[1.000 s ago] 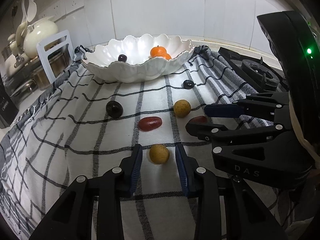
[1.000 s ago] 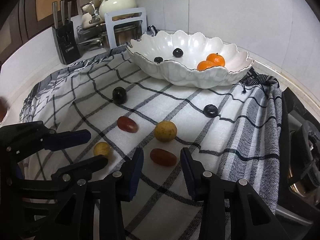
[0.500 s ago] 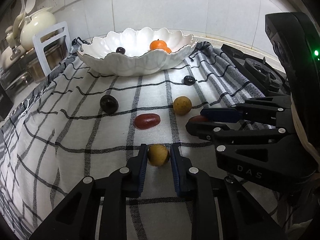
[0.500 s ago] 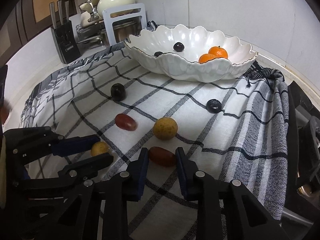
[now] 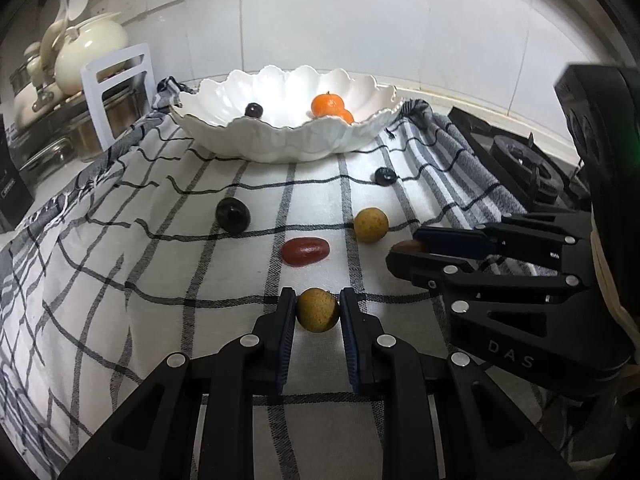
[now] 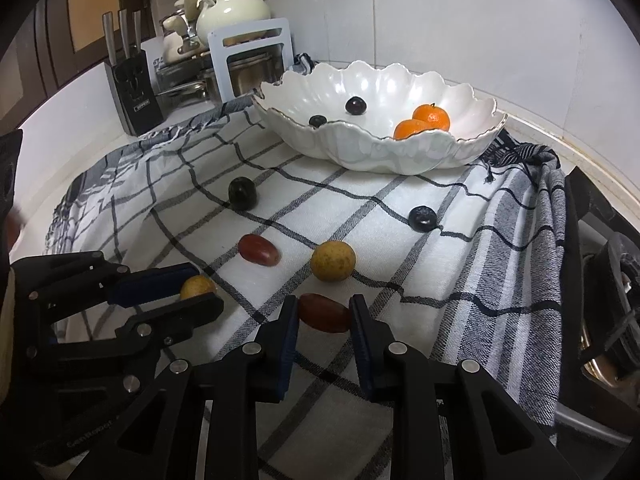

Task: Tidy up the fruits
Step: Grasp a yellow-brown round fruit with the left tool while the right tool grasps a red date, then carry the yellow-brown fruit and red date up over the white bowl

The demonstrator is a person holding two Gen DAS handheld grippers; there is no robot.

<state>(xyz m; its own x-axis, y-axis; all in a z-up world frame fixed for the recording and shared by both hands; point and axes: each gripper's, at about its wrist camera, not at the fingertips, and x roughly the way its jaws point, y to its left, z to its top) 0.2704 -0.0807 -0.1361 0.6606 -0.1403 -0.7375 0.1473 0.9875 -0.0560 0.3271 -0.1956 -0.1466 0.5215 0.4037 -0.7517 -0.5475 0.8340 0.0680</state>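
Observation:
My left gripper is shut on a small yellow fruit on the checked cloth. My right gripper is shut on a red oval fruit just to its right; it also shows in the left wrist view. A second yellow fruit, a second red fruit, a large dark fruit and a small dark fruit lie loose on the cloth. The white scalloped bowl at the back holds two oranges and dark fruit.
A gas stove borders the cloth on the right. A dish rack with a cream teapot, a white stand and a knife block stand at the back left. A tiled wall runs behind the bowl.
Both grippers moved forward and closed: the left jaws went from open around the yellow fruit to pressed on it, the right jaws from open to pressed on the red fruit.

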